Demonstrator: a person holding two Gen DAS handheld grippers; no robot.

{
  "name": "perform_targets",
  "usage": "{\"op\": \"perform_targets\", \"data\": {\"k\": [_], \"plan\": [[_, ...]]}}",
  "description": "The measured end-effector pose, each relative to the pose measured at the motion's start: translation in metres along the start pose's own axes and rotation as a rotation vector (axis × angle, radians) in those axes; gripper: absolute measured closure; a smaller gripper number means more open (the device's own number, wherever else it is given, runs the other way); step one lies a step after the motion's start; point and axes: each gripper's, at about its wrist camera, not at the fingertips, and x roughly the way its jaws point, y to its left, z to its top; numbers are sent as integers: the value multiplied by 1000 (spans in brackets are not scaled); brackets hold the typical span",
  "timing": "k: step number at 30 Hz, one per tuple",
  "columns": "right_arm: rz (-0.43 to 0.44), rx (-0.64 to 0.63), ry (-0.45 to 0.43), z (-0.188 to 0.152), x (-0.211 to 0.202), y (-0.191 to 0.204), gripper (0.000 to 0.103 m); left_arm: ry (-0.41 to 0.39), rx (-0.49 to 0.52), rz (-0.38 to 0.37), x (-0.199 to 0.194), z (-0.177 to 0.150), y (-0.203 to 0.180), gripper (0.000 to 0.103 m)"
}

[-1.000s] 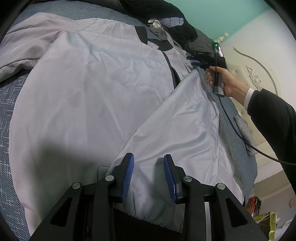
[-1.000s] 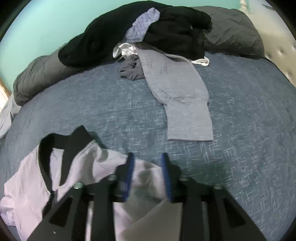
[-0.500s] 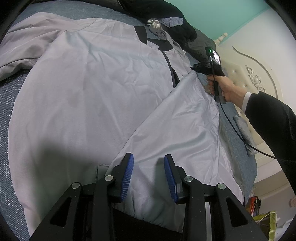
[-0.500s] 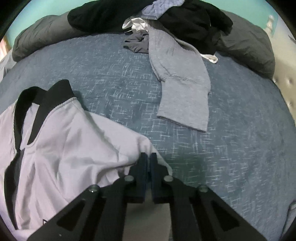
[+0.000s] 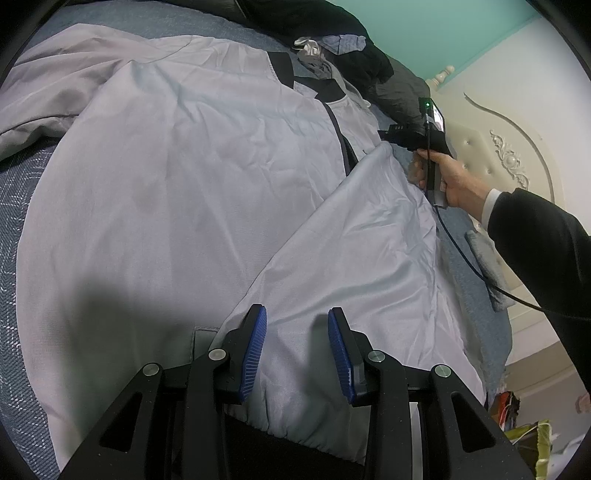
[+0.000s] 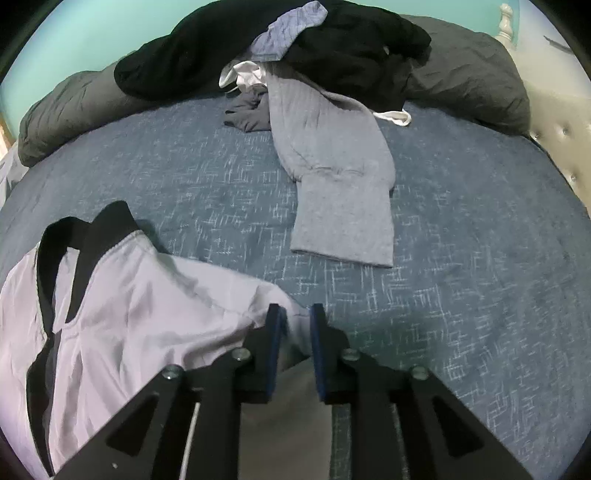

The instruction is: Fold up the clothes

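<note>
Currently a pale lilac jacket (image 5: 177, 192) is spread on the blue bedspread (image 6: 461, 295), one panel turned across its front. Left gripper (image 5: 297, 350) is held spread above the hem. Right gripper (image 6: 294, 354), partly parted, possibly pinches the panel's corner, blurred.

The bed (image 6: 480, 295) carries a blue cover with a pale crosshatch pattern. Behind the bed, the wall (image 5: 461, 33) is painted turquoise. At the head of the bed stands a cream tufted headboard (image 5: 491, 155) with carved scroll ornament and a turned finial (image 6: 505, 20) at its corner. A dark grey pillow (image 6: 469, 74) lies against the headboard; a second dark grey pillow (image 6: 62, 114) lies further along the wall. Lighting is dim and even.
</note>
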Motion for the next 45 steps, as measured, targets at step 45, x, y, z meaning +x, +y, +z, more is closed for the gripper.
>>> {"op": "perform_targets", "data": {"k": [45], "plan": [[140, -96, 83, 63, 27, 103, 76, -59, -53, 49, -34, 4, 21, 55]]}}
